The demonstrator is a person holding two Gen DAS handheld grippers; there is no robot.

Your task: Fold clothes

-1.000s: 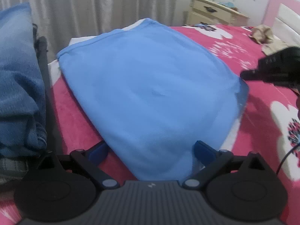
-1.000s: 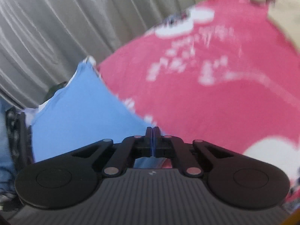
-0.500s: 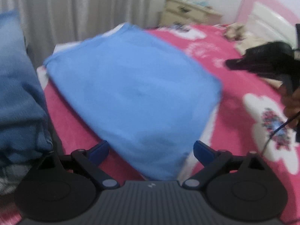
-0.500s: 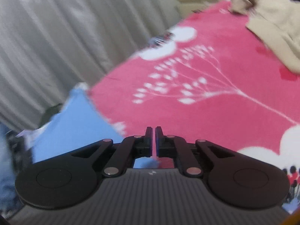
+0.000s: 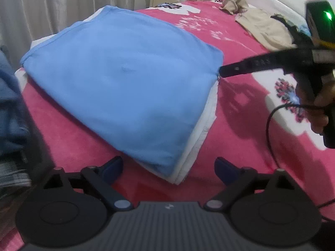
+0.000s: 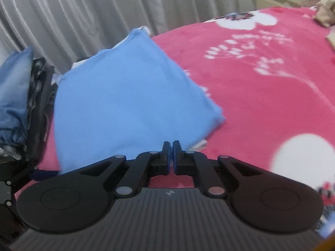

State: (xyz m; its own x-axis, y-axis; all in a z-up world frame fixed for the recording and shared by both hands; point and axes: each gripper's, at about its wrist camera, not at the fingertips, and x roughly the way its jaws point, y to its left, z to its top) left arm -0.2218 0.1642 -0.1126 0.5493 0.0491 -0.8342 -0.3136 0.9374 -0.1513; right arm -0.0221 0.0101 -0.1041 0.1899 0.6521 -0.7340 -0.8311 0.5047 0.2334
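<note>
The folded blue garment (image 5: 125, 83) lies flat on the pink floral bedspread (image 5: 240, 125), directly ahead of the left gripper (image 5: 168, 165), with a white layer (image 5: 201, 133) showing under its near and right edges. The left gripper is wide open and empty — its blue pads stand on both sides of the garment's near corner, a little in front of it and not touching.

A second ago the right gripper (image 6: 170, 156) was nearly closed at the garment's right edge; half a second ago it was drawn back from it. Now its fingers are almost together with only a thin gap, and nothing is between them. In the left view its tip is just beside the right corner of the garment; I cannot tell whether it touches. So the cloth is released, and it rests neatly on the bed.

For the task I judge this fold is finished. The beige clothes (image 5: 263, 27), far ahead and to the right of the left gripper, look still unfolded — probably next. A denim pile (image 6: 12, 96) stands at the far left of the right gripper.
</note>
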